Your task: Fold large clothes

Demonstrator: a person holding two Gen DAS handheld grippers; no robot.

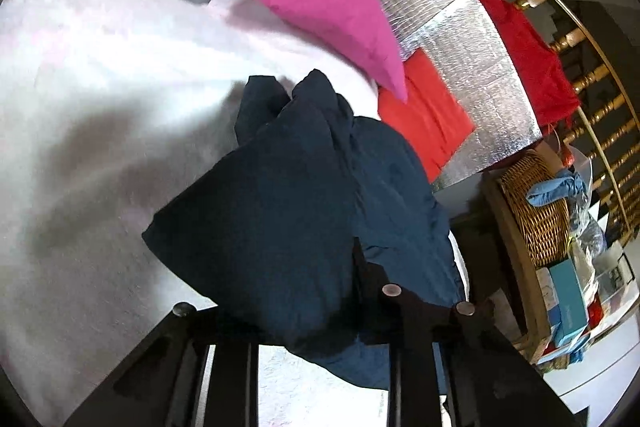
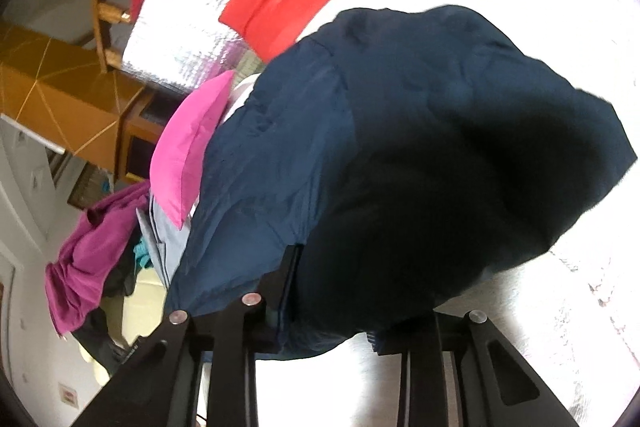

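Both tongs (image 1: 316, 311) (image 2: 332, 307) clamp navy garment (image 1: 280, 211), bunched ahead.

A silver quilted foil mat (image 1: 452, 39) lies beside the white cover (image 1: 100, 75). A wicker basket (image 1: 532, 203) stands near a teal box (image 1: 568, 295) and a blue rag (image 1: 556, 187). Turned wooden spindles (image 1: 592, 79) form a railing. A brown cabinet (image 2: 60, 95) is in the right wrist view.

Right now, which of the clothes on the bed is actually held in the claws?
The navy garment. Both the left claw and the right claw pinch it, while the pink cloth and the folded red-orange one lie loose.
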